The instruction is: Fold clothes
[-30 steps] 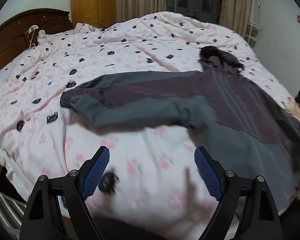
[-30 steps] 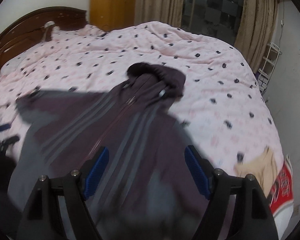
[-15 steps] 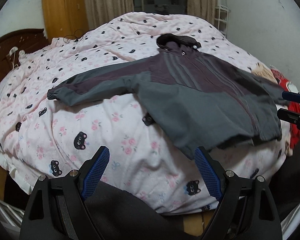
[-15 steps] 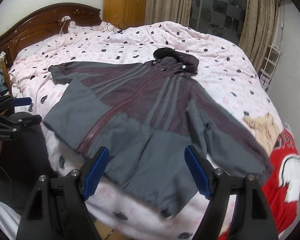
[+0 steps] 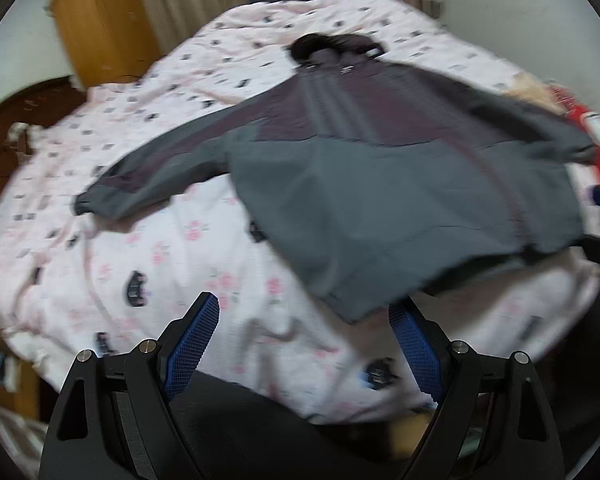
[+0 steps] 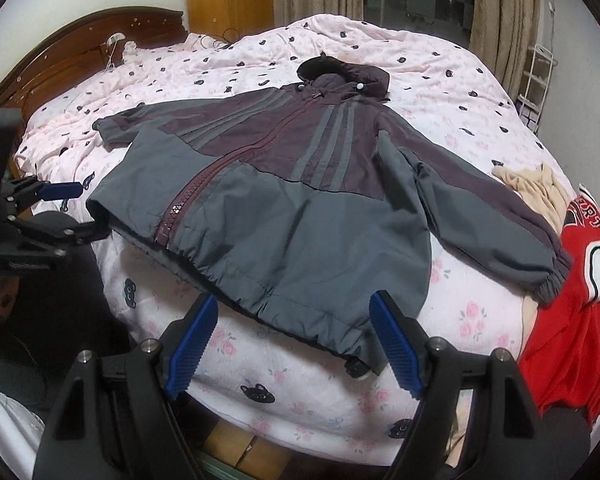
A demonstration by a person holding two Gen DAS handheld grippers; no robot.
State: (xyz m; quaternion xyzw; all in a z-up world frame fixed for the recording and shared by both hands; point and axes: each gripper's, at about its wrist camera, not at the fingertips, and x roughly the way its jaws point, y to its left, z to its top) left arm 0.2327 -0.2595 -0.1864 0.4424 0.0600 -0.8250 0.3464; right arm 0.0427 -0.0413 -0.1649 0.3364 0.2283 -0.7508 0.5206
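Left tool (image 5: 304,336) jaws wide apart, empty, right tool (image 6: 294,326) likewise, both angled downward

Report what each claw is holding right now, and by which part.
Nothing is held. The left claw and right claw are both open and empty, short of the hooded jacket lying spread on the bed.

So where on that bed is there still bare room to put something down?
Bare quilt lies beyond the jacket's hood, towards the curtains, and left of the jacket up to the headboard. The right edge is crowded: a beige garment and red jersey beside the sleeve.
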